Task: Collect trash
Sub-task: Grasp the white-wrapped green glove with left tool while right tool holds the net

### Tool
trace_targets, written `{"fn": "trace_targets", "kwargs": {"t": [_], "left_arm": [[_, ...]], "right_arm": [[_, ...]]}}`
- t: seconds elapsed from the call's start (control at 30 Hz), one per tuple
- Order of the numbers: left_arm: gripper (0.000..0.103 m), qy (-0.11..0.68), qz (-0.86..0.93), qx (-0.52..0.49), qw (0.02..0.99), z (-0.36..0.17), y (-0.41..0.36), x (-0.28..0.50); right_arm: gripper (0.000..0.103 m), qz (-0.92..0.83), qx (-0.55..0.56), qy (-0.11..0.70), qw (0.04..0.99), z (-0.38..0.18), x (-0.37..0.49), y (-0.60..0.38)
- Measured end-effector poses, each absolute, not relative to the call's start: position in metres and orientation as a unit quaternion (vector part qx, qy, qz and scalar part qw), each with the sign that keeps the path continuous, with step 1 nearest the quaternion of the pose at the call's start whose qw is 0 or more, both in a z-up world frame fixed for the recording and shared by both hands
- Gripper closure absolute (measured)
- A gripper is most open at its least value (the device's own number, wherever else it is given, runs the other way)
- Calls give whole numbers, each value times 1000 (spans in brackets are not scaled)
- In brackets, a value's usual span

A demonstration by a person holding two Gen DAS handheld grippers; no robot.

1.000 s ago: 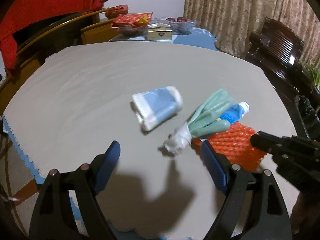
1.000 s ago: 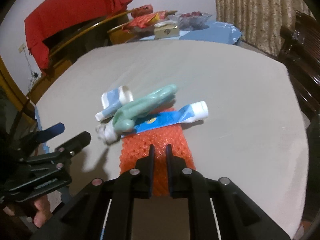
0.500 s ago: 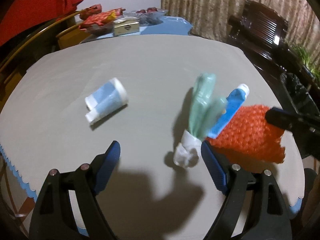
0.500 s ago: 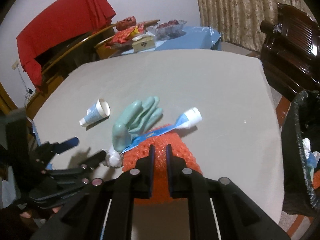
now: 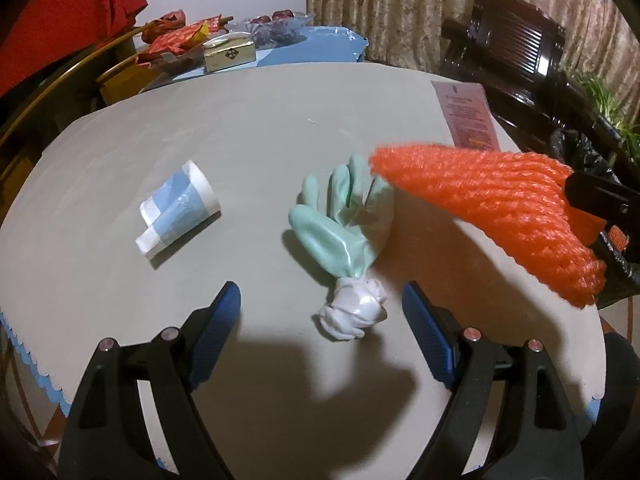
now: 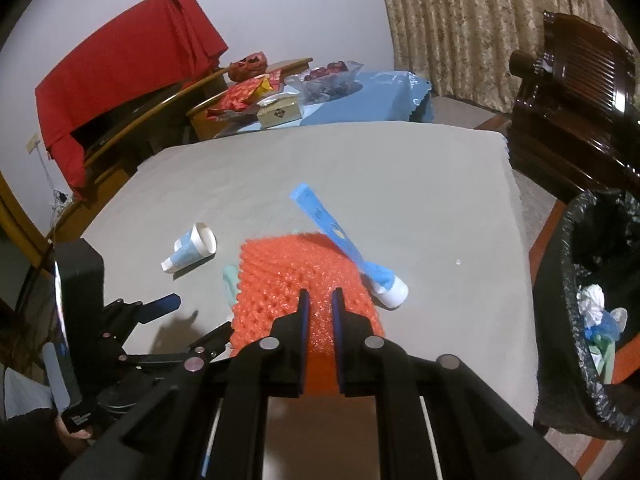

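black-lined bin [image 6: 560,280] holding crumpled trash [image 6: 591,303], paper cup [image 5: 178,208] on its side

A grey-covered table [image 5: 260,120] carries a crumpled paper cup [image 5: 178,208] on its side toward the left edge, a knotted green rubber glove [image 5: 344,236] near the middle, and a pink leaflet [image 5: 468,114] at the far right corner.

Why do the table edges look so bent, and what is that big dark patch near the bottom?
Left wrist view: the fisheye lens bows the table edge; the dark patch is the shadow of the left gripper cast from overhead, beside the glove. Right wrist view: same bending, black corners, and the orange foam net looks soft.
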State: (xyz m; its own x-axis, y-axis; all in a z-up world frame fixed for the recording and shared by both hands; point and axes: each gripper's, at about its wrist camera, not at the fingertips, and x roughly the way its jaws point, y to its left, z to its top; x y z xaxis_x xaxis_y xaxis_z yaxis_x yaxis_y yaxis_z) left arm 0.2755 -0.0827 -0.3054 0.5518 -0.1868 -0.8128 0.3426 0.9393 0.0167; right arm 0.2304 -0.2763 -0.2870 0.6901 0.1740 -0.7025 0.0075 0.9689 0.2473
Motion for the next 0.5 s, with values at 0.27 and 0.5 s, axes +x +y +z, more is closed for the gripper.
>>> {"fn": "trace_targets", "kwargs": {"t": [0.27, 0.5], "left_arm": [[24, 460, -133, 105, 871, -319, -95, 284], [63, 472, -147, 113, 862, -326, -105, 283]], "right_arm": [[92, 43, 126, 385, 913, -284, 228, -282], [92, 45, 137, 392, 908, -290, 225, -285]]}}
